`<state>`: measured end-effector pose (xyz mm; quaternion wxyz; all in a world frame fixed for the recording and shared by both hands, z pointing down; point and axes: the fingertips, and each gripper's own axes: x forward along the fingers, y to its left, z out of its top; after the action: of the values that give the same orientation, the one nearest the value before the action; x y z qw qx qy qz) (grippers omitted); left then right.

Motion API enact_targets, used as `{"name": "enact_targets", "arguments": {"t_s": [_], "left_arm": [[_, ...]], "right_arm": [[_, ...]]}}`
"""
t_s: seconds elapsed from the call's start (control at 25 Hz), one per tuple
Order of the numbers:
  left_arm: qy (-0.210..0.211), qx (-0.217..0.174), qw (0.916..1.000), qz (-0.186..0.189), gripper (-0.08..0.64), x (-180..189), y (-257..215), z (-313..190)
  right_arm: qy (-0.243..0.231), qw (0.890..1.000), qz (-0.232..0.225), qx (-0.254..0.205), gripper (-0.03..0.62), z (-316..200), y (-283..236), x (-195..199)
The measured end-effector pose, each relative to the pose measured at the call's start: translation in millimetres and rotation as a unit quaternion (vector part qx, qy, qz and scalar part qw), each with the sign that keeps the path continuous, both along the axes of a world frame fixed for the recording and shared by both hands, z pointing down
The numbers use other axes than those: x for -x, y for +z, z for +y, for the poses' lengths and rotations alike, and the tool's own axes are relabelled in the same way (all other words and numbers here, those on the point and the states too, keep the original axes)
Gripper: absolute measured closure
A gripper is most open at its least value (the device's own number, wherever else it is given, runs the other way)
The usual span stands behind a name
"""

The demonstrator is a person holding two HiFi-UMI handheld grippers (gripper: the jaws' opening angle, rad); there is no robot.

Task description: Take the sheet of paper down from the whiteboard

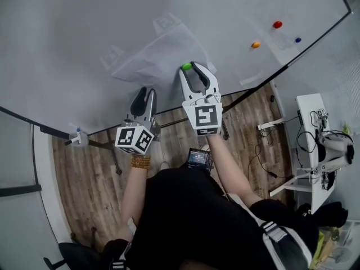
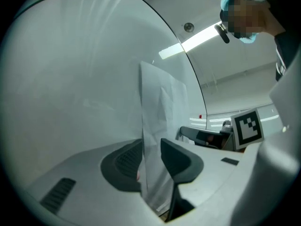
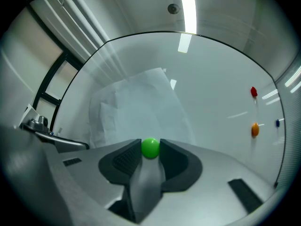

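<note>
Two grippers are raised to the whiteboard [image 1: 84,38], close to its lower edge. The sheet of paper [image 1: 154,55] hangs on the board about midway along that edge, creased and bowing off the surface. A green magnet [image 1: 186,66] sits at its lower right corner.

The right gripper [image 1: 191,67] has its fingers [image 3: 123,161] closed on the green magnet, whose round body fills the gap at their tips and touches both pads.

The left gripper [image 1: 144,90] is at the sheet's lower edge, just beside the right one. Its fingers [image 2: 124,161] stand fairly wide with the paper's edge passing between them. The sheet lies against one pad and seems loose rather than pinched, though the view along the translucent paper leaves that a little uncertain.

Well apart from the sheet, toward the board's right end, are a red magnet [image 1: 277,24], an orange magnet [image 1: 256,45] and a small blue magnet [image 1: 297,39].
</note>
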<state>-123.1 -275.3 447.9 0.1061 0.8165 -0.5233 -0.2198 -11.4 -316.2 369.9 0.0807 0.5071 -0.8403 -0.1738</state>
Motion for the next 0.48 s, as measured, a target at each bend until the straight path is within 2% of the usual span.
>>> {"name": "enact_targets", "arguments": {"t_s": [0.48], "left_arm": [[-0.005,-0.002,1.0,0.007,0.43,-1.3,0.6,0.3]], "right_arm": [[-0.001,1.0,0.001,-0.001,0.469,0.1,0.8,0.4]]}}
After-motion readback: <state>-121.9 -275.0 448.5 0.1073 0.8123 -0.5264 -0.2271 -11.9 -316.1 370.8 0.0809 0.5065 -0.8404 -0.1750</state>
